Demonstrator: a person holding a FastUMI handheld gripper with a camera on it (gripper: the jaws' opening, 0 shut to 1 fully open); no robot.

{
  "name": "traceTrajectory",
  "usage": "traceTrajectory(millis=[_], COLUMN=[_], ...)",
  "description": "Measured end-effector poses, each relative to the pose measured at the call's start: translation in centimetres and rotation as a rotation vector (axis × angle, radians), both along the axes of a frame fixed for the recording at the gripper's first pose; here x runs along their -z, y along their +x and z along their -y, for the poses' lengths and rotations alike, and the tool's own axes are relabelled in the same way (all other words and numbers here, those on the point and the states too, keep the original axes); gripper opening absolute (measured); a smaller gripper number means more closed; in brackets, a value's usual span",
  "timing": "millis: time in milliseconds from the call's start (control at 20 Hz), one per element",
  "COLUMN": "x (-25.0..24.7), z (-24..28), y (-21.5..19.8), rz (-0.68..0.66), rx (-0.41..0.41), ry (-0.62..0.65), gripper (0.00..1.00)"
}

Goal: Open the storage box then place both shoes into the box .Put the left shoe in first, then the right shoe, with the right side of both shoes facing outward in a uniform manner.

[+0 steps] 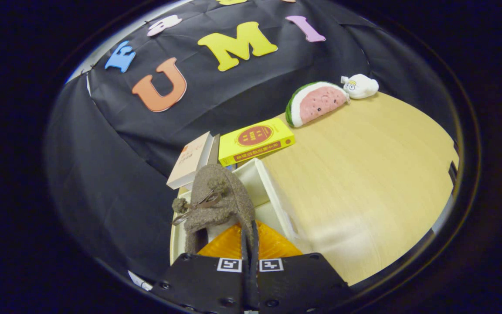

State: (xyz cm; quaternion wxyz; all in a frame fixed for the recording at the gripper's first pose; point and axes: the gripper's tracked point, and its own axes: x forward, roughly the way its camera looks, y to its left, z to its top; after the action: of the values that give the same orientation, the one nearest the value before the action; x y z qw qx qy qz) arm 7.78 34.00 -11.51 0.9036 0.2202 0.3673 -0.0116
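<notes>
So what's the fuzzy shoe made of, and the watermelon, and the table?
The shoe, pinched by the gripper, looks like nubbly brown wool or fleece, matte, with pom-poms. The watermelon seems a soft plush fabric toy. The table looks like pale wood or wood-look laminate, smooth with faint grain lines.

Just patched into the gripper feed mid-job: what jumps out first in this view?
The gripper is shut on a fuzzy brown shoe, pinching its rim between the fingers, with the orange sole showing just above them. The shoe hangs over the open white storage box. Beyond it on the wooden table lie a yellow book and a watermelon plush.
</notes>
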Motion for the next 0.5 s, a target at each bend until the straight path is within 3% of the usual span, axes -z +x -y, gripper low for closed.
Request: traceTrajectory(millis=[250, 500], x=[0.19, -0.36], z=[0.65, 0.45], y=[0.09, 0.02], rz=[0.013, 0.01], rx=[0.031, -0.029], ry=[-0.002, 0.074], gripper=[0.01, 0.28])
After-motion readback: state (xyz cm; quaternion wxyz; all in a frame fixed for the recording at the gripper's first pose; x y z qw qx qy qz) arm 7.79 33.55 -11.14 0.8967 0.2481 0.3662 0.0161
